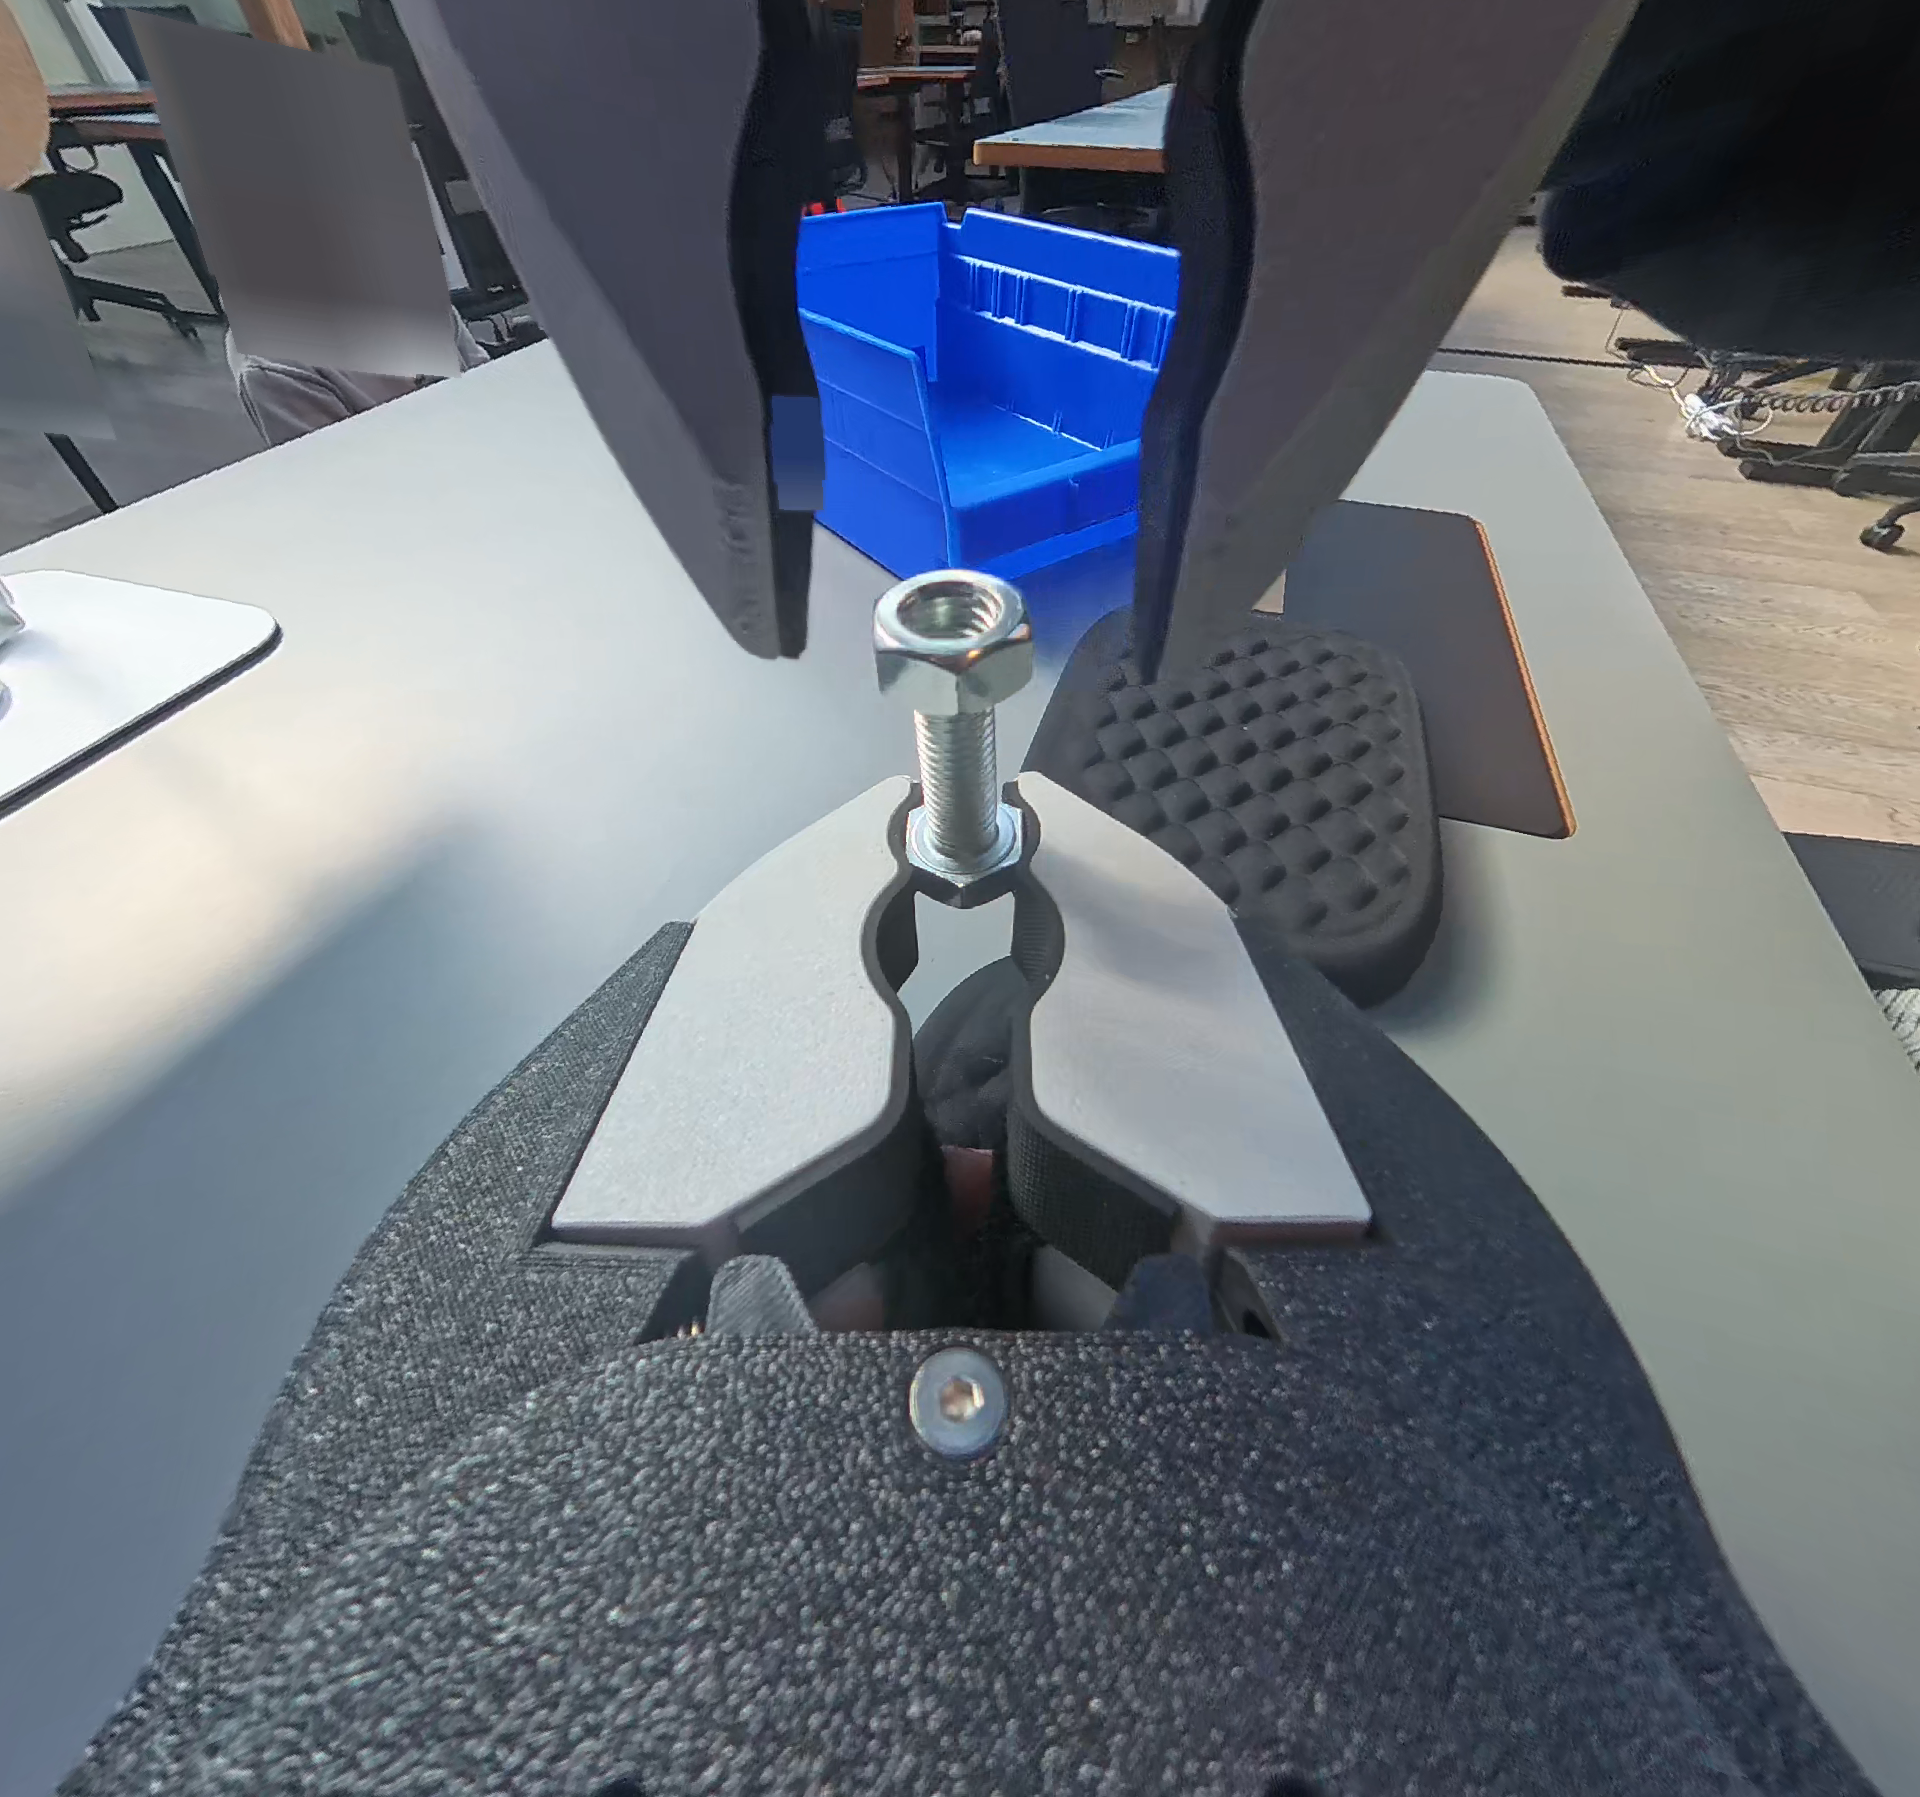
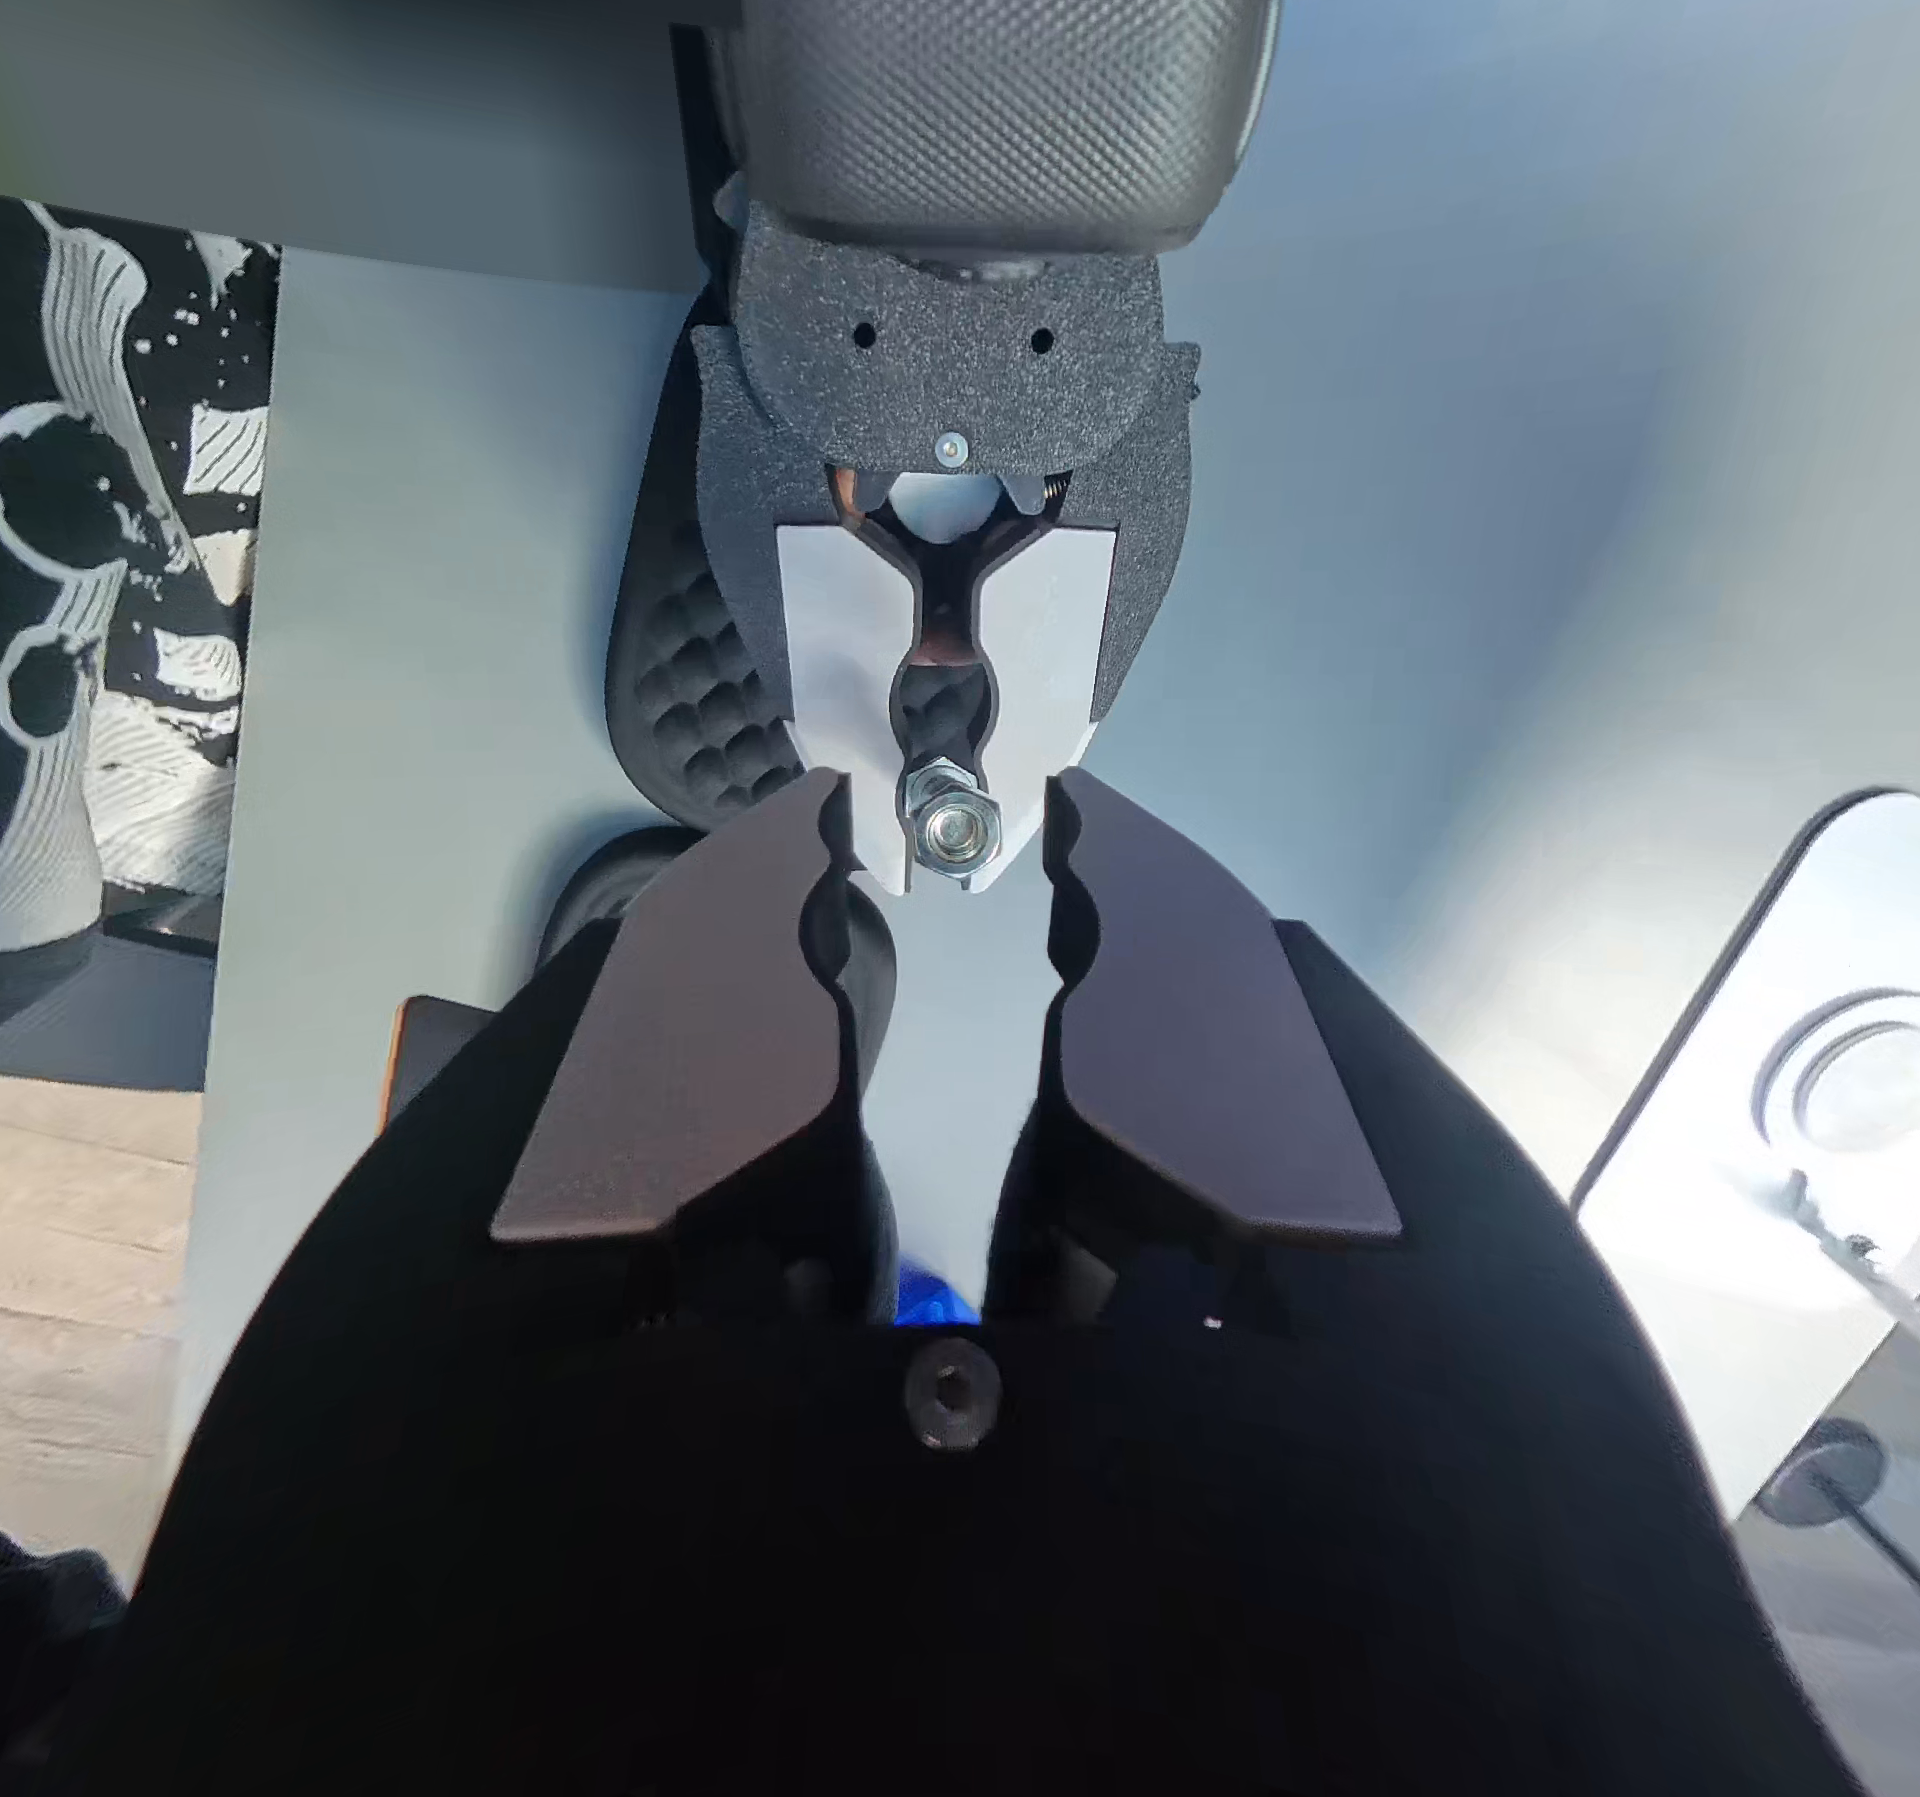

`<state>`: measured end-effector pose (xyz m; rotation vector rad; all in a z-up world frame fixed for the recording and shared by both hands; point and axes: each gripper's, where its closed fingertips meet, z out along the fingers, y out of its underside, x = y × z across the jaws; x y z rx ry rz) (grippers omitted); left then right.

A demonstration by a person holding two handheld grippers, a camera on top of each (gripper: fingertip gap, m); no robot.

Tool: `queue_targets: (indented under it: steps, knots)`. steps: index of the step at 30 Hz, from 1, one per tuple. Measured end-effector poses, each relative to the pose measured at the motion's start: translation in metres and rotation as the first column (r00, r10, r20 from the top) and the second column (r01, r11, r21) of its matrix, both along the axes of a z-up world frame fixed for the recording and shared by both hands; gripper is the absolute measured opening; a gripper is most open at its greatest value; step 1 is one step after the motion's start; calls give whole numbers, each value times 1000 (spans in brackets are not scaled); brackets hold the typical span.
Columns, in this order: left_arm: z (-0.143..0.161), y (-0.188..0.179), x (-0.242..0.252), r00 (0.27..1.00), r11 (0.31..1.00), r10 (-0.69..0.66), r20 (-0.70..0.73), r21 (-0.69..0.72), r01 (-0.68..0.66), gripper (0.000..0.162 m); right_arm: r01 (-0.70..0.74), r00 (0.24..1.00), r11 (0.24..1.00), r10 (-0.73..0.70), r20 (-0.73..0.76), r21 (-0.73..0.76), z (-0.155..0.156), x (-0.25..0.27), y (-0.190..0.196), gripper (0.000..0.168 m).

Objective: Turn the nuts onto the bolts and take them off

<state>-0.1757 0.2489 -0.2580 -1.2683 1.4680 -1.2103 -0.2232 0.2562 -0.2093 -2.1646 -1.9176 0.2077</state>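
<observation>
Left hand-held gripper (image 1: 961, 848) clamped on bolt (image 1: 954, 791) head, shank upright over surface (image 1: 416, 708). Nut (image 1: 953, 644) perched at shank tip. Right hand-held gripper (image 2: 948, 812) spread wide, empty, above. Best: centre, close squarely on nut flats, twist without tilting.

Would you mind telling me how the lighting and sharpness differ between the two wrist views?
Left wrist view: bright light, nut and bolt crisp, table carrying a soft shadow, edges bowed by the wide lens. Right wrist view: the right gripper body nearly black in shadow, table hazy, corners blurred.
</observation>
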Motion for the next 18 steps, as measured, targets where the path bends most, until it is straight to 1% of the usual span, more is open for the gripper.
queue_targets:
  steps: [1,2,3,5,6,8,10,13,14,16,18]
  knots:
    - [0,0,0,1000,1000,-3,2,1,3,13,-69,998,998,69,4,11,2,0,1,38]
    - [0,-1,0,1000,1000,-9,1,2,9,13,-167,986,986,166,15,31,3,1,3,40]
    - [0,-1,0,1000,1000,-8,0,5,8,13,-284,959,958,282,39,41,2,4,2,41]
    - [0,-3,0,1000,1000,-17,-2,7,17,13,-489,870,871,483,96,49,-1,10,2,46]
    - [0,-3,0,1000,1000,-17,-2,8,18,13,-546,835,837,539,112,46,-3,11,2,46]
    - [-1,-3,0,1000,1000,-23,-4,9,23,13,-585,808,811,581,99,14,-4,7,1,44]
    - [-1,-4,0,1000,1000,-25,-5,9,25,13,-609,790,793,608,83,-14,-5,4,0,38]
    - [-1,-4,0,1000,1000,-26,-6,9,26,13,-653,753,757,653,83,-36,-7,5,-3,25]
    - [-1,-3,0,1000,1000,-24,-5,6,24,13,-652,753,757,654,76,-44,-8,5,-5,18]
    - [0,-2,-1,1000,1000,-21,0,-1,21,13,-615,785,788,616,68,-35,-7,4,-5,17]
    - [0,-1,0,1000,1000,-10,0,6,10,13,-539,839,842,540,66,-28,-7,6,-4,17]
